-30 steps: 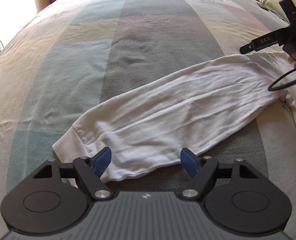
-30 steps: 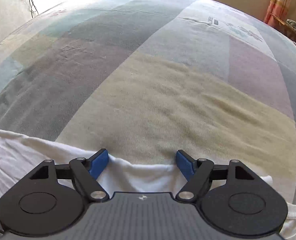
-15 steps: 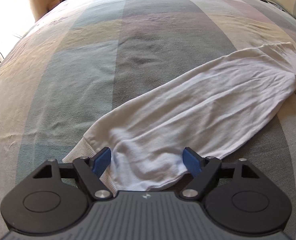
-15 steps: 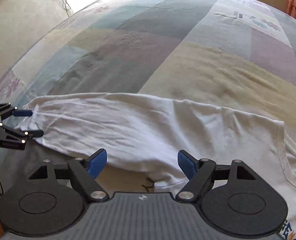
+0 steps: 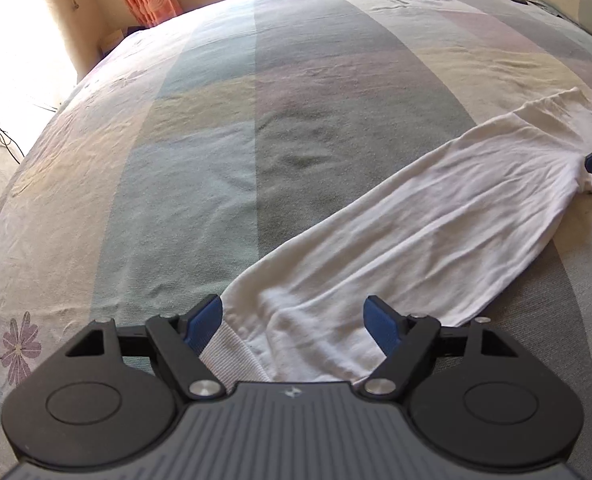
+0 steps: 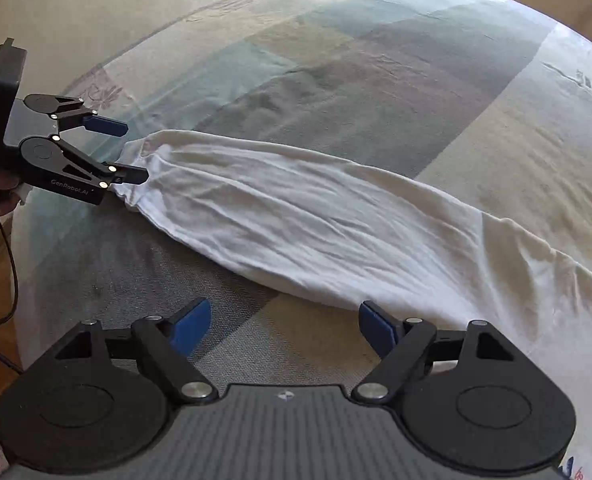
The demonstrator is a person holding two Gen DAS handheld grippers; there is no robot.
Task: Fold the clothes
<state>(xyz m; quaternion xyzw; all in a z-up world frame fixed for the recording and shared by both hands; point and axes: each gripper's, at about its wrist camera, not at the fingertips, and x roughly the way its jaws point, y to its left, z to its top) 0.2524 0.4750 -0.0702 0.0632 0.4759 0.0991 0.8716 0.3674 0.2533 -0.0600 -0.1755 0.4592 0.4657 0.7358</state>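
Light, limp white sleeve (image 6: 296, 216) stretched flat across the striped bedspread (image 5: 216, 128), best pinched at the ribbed cuff (image 5: 232, 360) between the wide-open, empty left tongs (image 5: 296, 326); right tongs (image 6: 284, 326) opening, empty, over bare bedspread.

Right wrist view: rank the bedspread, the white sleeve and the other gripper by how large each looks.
1. Bedspread, fills most of the frame.
2. White sleeve, a long band across the middle.
3. Left gripper, small at the left edge with fingers apart; it sits far from the camera, so its true size stays unsure.
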